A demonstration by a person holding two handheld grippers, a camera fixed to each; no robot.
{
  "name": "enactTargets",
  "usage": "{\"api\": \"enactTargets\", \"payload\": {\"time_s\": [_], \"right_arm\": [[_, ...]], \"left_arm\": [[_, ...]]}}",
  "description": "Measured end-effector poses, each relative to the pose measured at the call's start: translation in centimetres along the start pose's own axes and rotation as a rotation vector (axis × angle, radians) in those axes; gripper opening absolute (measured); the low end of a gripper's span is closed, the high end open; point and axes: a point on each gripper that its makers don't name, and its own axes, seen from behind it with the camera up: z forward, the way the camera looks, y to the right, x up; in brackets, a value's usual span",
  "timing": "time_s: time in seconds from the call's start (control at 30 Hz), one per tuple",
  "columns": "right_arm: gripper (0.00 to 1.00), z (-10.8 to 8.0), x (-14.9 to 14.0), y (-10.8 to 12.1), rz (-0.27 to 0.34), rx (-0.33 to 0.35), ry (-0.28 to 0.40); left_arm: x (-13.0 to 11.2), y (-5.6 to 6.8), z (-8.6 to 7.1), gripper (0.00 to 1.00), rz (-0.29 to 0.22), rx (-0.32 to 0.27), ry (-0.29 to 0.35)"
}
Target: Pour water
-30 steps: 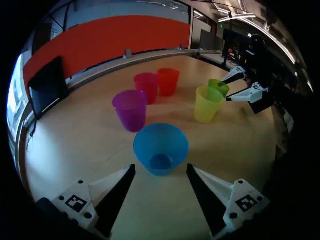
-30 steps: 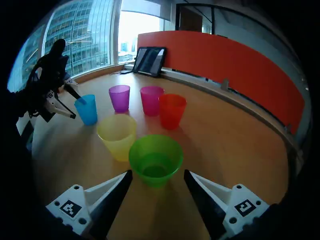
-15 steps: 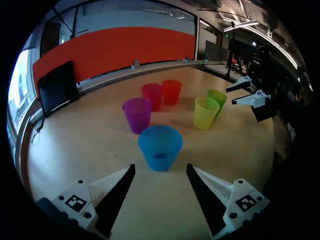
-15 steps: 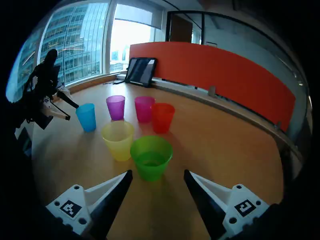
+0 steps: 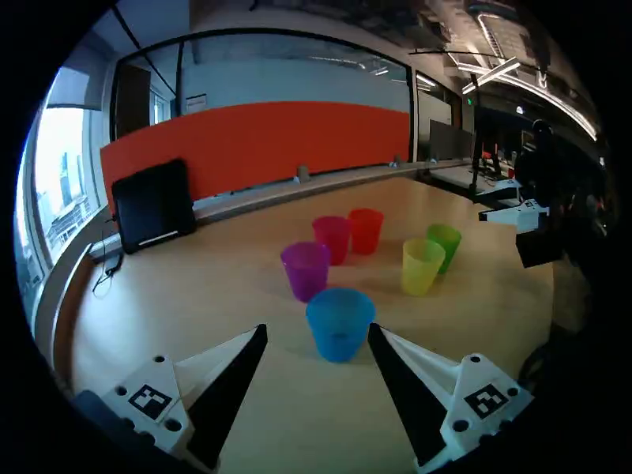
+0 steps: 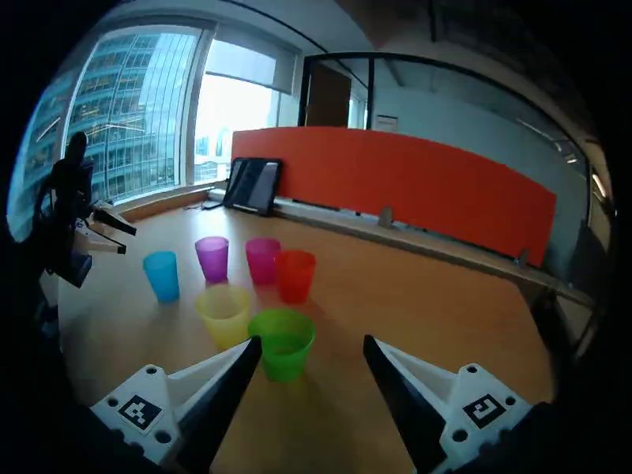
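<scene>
As right tool [image 6: 312,340] gapes, cups [image 6: 282,351] cluster ahead.

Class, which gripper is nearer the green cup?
Right. The right gripper has the green cup just ahead of its open jaws; the left gripper lies beyond the blue cup.

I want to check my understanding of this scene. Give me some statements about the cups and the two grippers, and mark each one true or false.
1. Six plastic cups stand upright on the wooden table. True.
2. The left gripper is shut on the blue plastic cup. False: it is open and holds nothing.
3. The green plastic cup is the cup nearest the right gripper. True.
4. The yellow plastic cup lies on its side. False: it stands upright.
</scene>
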Motion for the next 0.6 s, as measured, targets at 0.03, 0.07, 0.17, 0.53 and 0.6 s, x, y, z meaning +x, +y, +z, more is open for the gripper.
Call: {"api": "enactTargets", "payload": {"time_s": [0.03,0.07,0.17,0.53,0.6], "right_arm": [[1.00,-0.1,0.3,0.1,0.001,-0.006,0.011],[1.00,-0.1,0.6,0.1,0.003,-0.012,0.022],[1.00,-0.3,1.5,0.6,0.009,-0.042,0.060],[1.00,-0.7,5.4,3.4,0.059,-0.189,0.219],[1.00,-0.8,6.1,4.0,0.061,-0.221,0.246]], "left_arm": [[0.3,-0.2,-0.2,0.95,-0.004,0.011,0.015],[0.7,-0.4,-0.4,0.95,-0.008,0.022,0.030],[1.7,-1.0,-0.9,0.95,-0.015,0.050,0.074],[5.3,-3.0,-2.4,0.95,-0.011,0.186,0.240],[5.9,-3.4,-2.7,0.95,-0.009,0.216,0.271]]}}
